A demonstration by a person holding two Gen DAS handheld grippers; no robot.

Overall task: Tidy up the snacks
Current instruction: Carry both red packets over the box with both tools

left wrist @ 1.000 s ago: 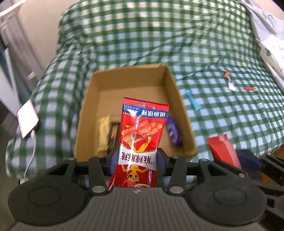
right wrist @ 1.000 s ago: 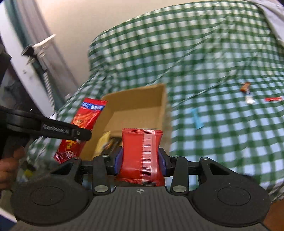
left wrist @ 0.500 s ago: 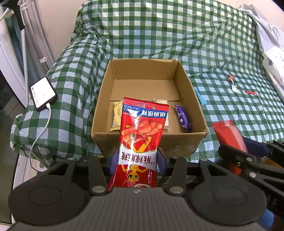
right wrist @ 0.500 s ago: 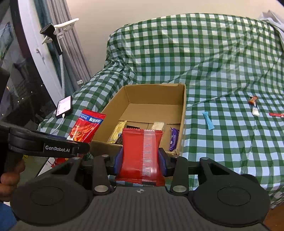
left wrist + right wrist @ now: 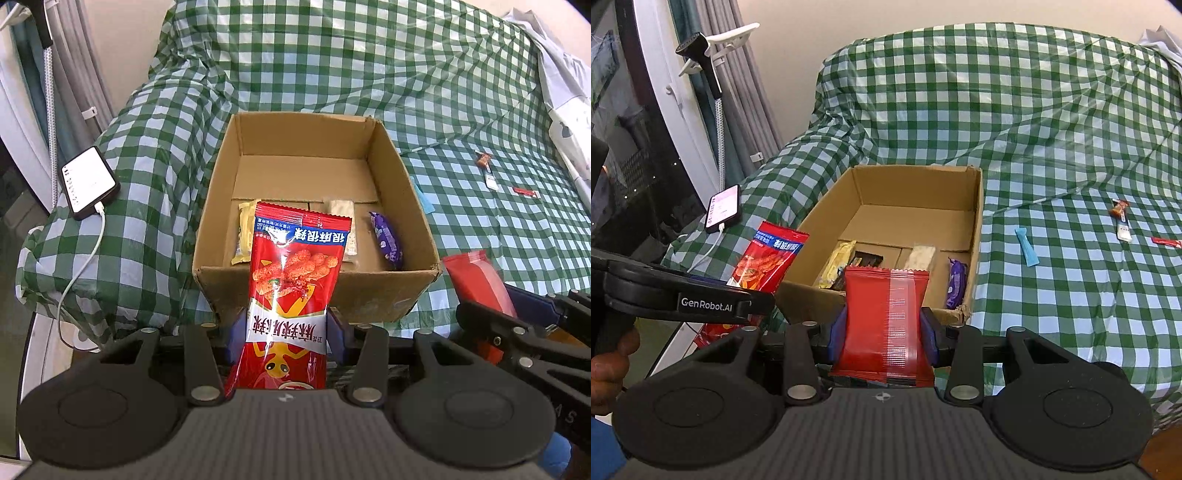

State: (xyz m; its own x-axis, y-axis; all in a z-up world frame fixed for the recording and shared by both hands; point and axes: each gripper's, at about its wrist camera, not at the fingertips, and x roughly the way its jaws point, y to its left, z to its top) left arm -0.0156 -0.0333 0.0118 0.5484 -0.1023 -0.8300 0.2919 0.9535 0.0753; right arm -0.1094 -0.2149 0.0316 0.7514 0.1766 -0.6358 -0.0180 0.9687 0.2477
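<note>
The box [image 5: 317, 295] was set on the bed [image 5: 369, 66], open side up, so that snacks could be dropped in from above. A yellow bar [image 5: 243, 236], a pale bar [image 5: 919, 256] and a purple pack [image 5: 386, 238] lay flat against the near wall of the box.

The left gripper [image 5: 284, 339] was held just short of the near wall, jaws clamped on the lower part of the chip bag [image 5: 291, 280]; the bag stood upright, its top edge over the box rim, presumably for release inside.

The right gripper [image 5: 882, 338] was held near the same wall, jaws clamped on the red pack [image 5: 886, 321], likewise upright.

A blue stick [image 5: 1027, 251] and small wrappers [image 5: 1121, 221] lay on the bed, right of the box, not yet collected. A phone [image 5: 88, 182] lay left of the box.
</note>
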